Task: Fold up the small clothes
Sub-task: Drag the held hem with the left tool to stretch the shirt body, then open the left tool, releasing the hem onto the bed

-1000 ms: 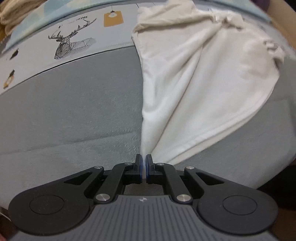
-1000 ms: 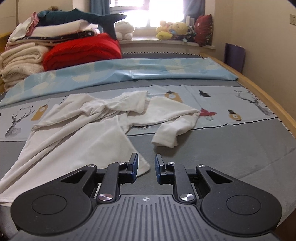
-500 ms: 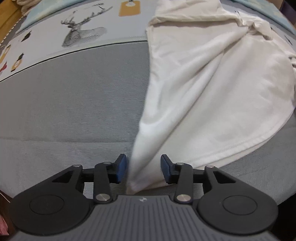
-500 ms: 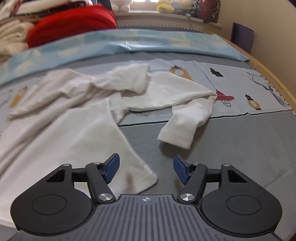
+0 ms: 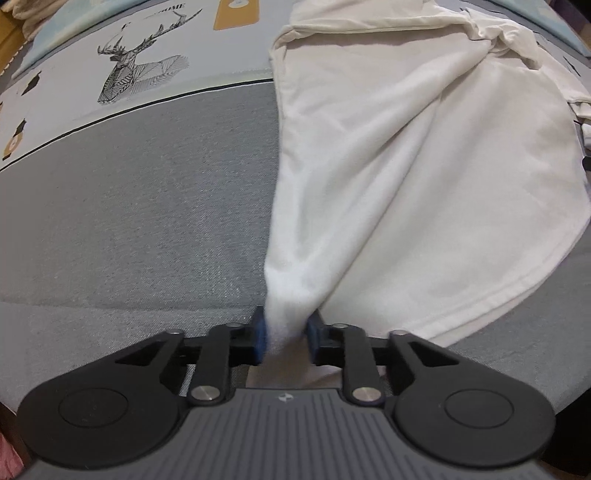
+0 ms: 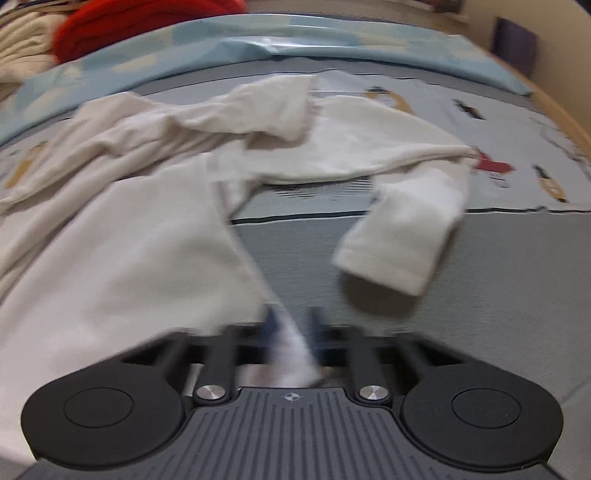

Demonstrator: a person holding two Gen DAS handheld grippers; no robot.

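A small white long-sleeved shirt lies crumpled on the grey bedspread. My left gripper is shut on the shirt's lower left hem corner, with cloth bunched between the blue pads. In the right wrist view the same shirt spreads to the left, one sleeve lying to the right. My right gripper is closed around the lower right hem corner; this view is motion-blurred.
The bedspread has a printed band with a deer drawing. A light blue sheet lies behind the shirt. Red and cream folded blankets are stacked at the back left. The wooden bed edge runs along the right.
Both grippers opened wide half a second ago, pushed forward over the hem corners, and have now closed on the cloth. The left had been shut on the hem one second ago.
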